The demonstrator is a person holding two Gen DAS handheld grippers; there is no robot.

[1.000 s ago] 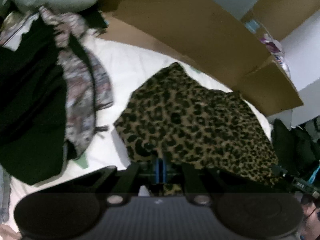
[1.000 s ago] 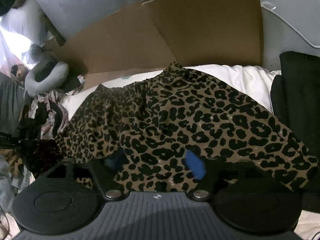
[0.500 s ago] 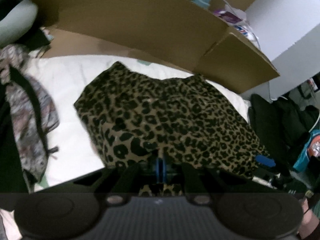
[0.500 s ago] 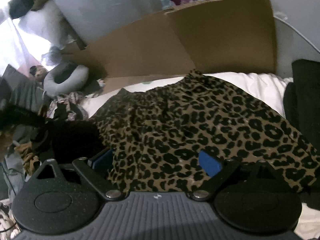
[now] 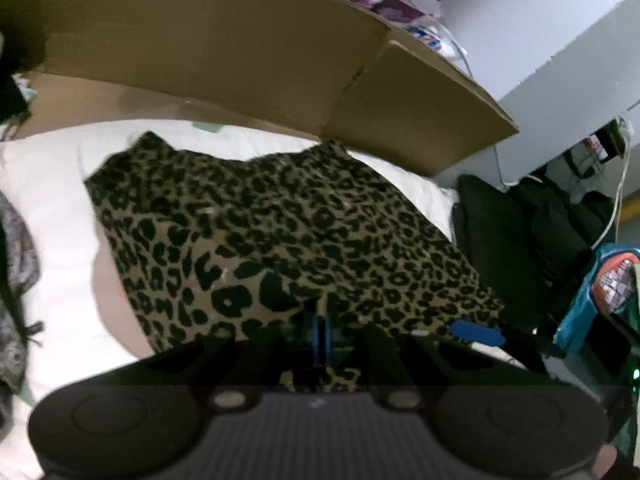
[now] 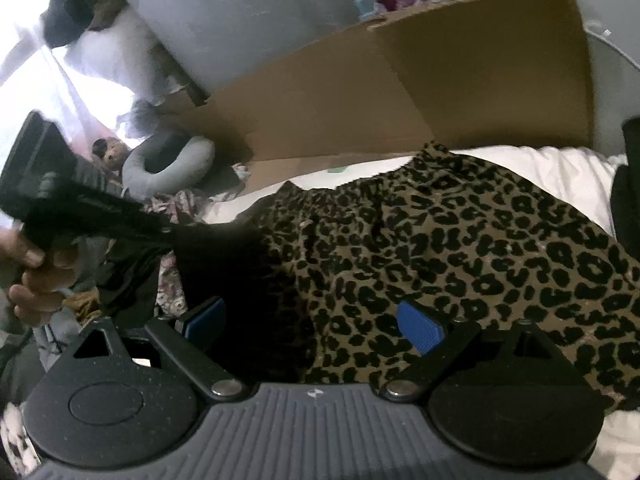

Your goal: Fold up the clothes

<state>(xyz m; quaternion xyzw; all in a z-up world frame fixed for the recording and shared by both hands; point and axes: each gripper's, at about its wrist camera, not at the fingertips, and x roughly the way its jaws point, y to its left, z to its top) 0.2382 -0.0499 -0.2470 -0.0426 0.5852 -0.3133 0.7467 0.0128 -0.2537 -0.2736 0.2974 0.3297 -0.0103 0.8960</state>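
Note:
A leopard-print garment [image 5: 288, 224] lies spread on the white bed [image 5: 52, 208]. My left gripper [image 5: 320, 328] is shut on its near edge, and a fold of cloth bunches up around the blue pads. The right wrist view shows the same garment [image 6: 480, 240] filling the right half. My right gripper [image 6: 312, 322] stands open there, its blue pads [image 6: 420, 328] wide apart, low over the garment's near edge with cloth lying between them. A hand [image 6: 32, 272] holds the left gripper's black body [image 6: 80, 200] at the left of that view; its fingertips are lost in shadow.
A large open cardboard box [image 5: 240, 52] stands along the far side of the bed. Black clothing [image 5: 520, 232] is piled at the right, next to a teal bag [image 5: 600, 288]. A floral garment [image 5: 16, 264] lies at the left, a grey neck pillow [image 6: 172, 164] beyond it.
My left gripper has carried the garment's edge to the right, toward the right gripper, and rolled; the floral pile has slid off to the left. The left gripper and hand have entered the right wrist view.

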